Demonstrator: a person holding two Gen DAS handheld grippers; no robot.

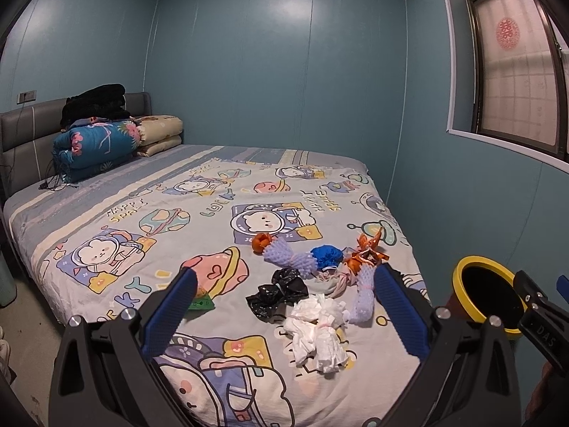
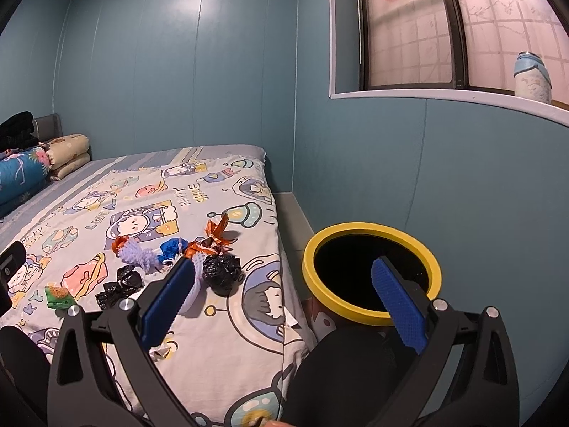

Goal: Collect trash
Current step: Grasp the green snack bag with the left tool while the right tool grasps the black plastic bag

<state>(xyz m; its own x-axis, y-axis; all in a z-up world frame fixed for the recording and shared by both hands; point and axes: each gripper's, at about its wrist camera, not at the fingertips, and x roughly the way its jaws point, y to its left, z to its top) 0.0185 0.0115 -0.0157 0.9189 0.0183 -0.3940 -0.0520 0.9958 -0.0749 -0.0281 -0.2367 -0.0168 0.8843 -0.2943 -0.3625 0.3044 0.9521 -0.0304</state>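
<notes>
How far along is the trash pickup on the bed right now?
Nothing visibly done: the bin interior reads black, contents unclear. Nothing in hand: left gripper and right gripper are both open, empty. Left on the bed: white tissue wad, black bags, foam nets, orange wrapper, green packet.

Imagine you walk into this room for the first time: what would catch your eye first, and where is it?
A scatter of trash lies on the near end of the cartoon-print bed: white tissue, black bags, orange wrappers. Beside the bed's foot stands a yellow-rimmed bin, with the right gripper open before it and the left gripper open over the trash.
</notes>
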